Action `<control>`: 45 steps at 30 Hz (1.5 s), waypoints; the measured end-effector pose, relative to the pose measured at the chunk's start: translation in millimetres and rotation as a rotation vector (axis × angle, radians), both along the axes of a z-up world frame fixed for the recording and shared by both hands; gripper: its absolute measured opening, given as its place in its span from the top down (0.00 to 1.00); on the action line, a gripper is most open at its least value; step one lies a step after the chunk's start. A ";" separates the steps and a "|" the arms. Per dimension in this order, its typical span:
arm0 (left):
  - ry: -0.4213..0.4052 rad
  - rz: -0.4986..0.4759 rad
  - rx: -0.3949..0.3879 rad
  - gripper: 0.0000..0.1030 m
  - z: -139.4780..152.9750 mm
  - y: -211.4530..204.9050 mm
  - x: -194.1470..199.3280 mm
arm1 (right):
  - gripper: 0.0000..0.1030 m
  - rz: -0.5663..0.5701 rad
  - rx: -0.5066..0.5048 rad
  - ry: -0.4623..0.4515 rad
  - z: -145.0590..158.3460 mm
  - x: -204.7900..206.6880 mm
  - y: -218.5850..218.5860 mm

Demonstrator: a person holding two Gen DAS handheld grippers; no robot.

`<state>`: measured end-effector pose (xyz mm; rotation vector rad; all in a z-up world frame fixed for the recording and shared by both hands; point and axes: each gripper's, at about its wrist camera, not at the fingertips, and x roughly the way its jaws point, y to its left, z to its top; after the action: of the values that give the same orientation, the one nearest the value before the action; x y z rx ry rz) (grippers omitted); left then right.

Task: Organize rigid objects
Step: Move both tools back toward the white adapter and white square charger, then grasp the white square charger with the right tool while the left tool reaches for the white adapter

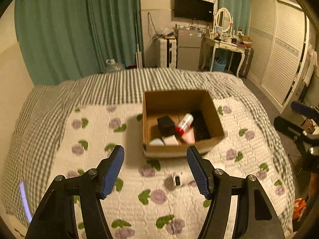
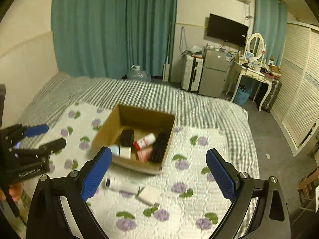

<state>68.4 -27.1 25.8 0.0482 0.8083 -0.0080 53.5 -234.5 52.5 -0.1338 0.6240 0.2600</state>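
An open cardboard box (image 1: 177,97) (image 2: 103,131) sits on the flowered quilt. Inside lie a white bottle with a red cap (image 1: 185,123) (image 2: 145,141), a black block (image 1: 165,124) (image 2: 127,137), a black comb-like item (image 2: 159,147), a pink item (image 2: 144,154) and white pieces. On the quilt in front of the box lie a white tube-shaped device (image 2: 121,185) (image 1: 176,180) and a white flat block (image 2: 150,194). My left gripper (image 1: 155,169) is open and empty, above the quilt before the box. My right gripper (image 2: 159,171) is open and empty above the loose white items.
The bed has a grey striped cover (image 1: 119,83) behind the box. Teal curtains (image 1: 69,29), a small fridge (image 2: 215,73), a dressing table (image 2: 253,73) and white louvred wardrobe doors (image 2: 299,99) stand beyond. The left gripper shows at the left of the right wrist view (image 2: 45,137).
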 end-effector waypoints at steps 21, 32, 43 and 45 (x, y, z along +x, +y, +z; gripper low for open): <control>0.282 -0.065 0.030 0.34 -163.7 -21.8 21.1 | 0.07 0.054 -0.095 0.377 -225.5 60.7 16.2; 0.311 -0.137 0.033 0.34 -173.8 -35.9 34.6 | 0.10 -0.022 -0.036 0.457 -261.5 92.5 11.4; 0.344 -0.222 0.072 0.34 -186.4 -62.9 47.6 | 0.39 -0.056 0.068 0.409 -250.5 62.0 -23.4; 0.350 -0.245 0.122 0.34 -193.6 -71.5 56.5 | 0.39 -0.066 0.097 0.415 -251.0 57.9 -30.8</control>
<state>124.9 -98.6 -167.8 0.2664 1.1482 -0.2030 111.4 -265.3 -198.5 0.0372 1.0240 0.2552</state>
